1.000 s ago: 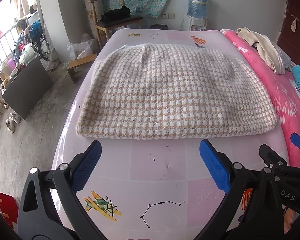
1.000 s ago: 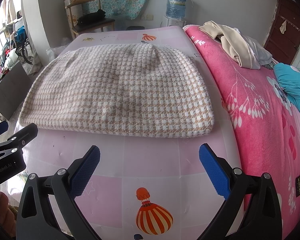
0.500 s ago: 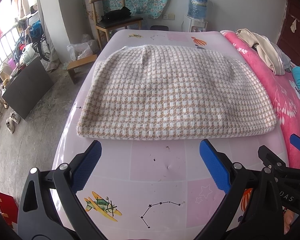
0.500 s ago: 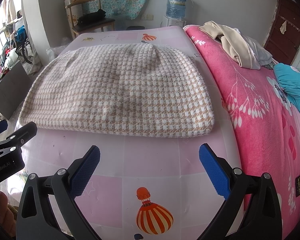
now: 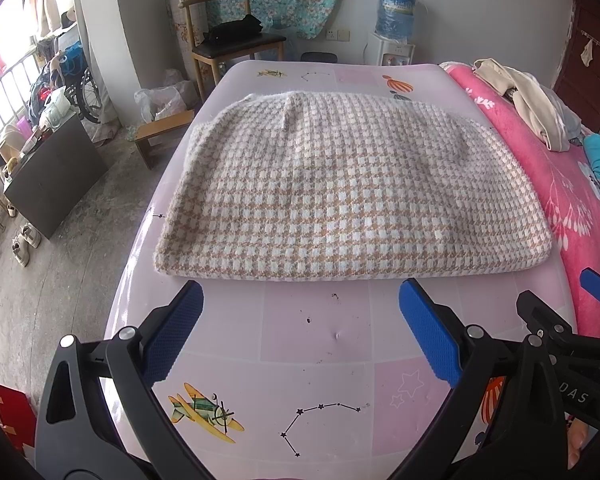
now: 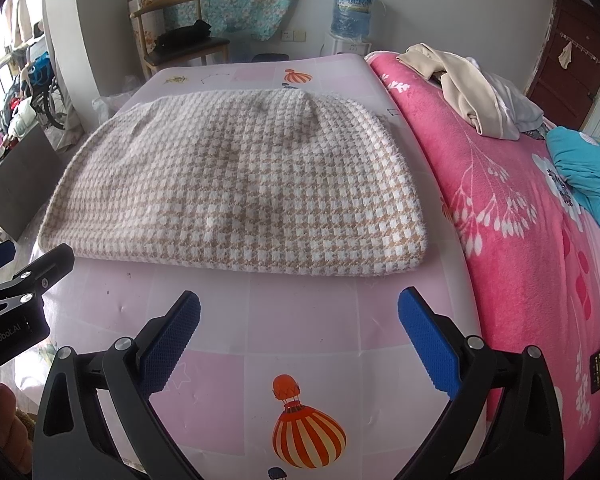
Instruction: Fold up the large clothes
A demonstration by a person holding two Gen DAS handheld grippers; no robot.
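On pink mat (image 5: 316,332): folded houndstooth garment (image 5: 352,196); both claws gaping, empty.

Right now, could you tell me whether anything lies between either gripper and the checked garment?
Nothing visible does. Only bare pink sheet separates the open left gripper and open right gripper from the near edge of the checked garment.

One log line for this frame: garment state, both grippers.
checked garment: folded, flat on pink mat | left gripper: open, empty | right gripper: open, empty
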